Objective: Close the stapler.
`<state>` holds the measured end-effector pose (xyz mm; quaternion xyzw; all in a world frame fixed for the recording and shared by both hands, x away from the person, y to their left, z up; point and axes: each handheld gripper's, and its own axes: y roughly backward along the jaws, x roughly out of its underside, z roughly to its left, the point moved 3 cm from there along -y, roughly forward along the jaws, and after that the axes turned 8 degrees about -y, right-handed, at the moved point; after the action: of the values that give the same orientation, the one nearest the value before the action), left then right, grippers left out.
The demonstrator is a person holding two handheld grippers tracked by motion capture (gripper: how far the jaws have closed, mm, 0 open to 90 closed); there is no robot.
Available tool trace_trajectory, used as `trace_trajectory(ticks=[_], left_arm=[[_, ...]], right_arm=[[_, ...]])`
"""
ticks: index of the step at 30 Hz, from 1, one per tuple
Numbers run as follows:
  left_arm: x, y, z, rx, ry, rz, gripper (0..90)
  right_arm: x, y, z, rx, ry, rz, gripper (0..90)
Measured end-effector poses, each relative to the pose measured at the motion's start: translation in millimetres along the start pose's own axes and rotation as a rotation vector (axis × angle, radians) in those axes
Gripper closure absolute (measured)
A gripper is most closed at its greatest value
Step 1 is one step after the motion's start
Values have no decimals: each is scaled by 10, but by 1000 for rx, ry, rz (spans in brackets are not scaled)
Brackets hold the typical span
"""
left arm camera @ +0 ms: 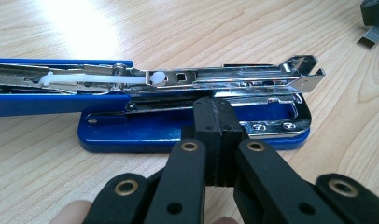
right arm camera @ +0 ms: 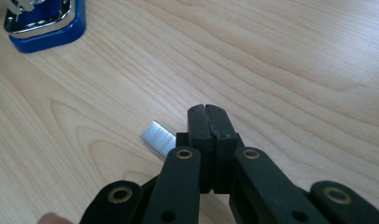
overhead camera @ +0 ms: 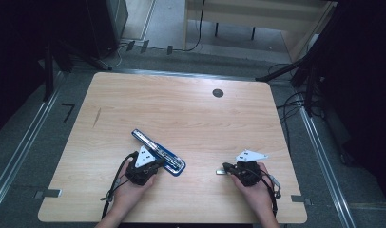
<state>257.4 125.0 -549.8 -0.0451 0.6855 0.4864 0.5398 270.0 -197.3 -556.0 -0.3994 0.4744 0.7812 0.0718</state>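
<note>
Stapler open with left gripper shut against it, staples pinched in closed right gripper, not yet loaded.

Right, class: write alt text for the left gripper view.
A blue stapler lies opened on the wooden table, its chrome staple channel exposed. The left claw, jaws closed together, sits against the stapler's base.

Stapler runs off the left edge (staple strip partly behind jaws).
</note>
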Motion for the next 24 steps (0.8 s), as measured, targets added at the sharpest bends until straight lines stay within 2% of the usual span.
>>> trace_trajectory(ticks=[11,18,21,24], left_arm=[[0,0,0,0,1,0,900],[0,0,0,0,0,0,900],[0,0,0,0,0,0,900],[0,0,0,0,0,0,900]], right_arm=[[67,33,107,-27,24,21,900],[40,137,137,-38,10,-24,793],[45,161,147,-24,35,-27,751],[54,145,153,-46,46,-3,742]])
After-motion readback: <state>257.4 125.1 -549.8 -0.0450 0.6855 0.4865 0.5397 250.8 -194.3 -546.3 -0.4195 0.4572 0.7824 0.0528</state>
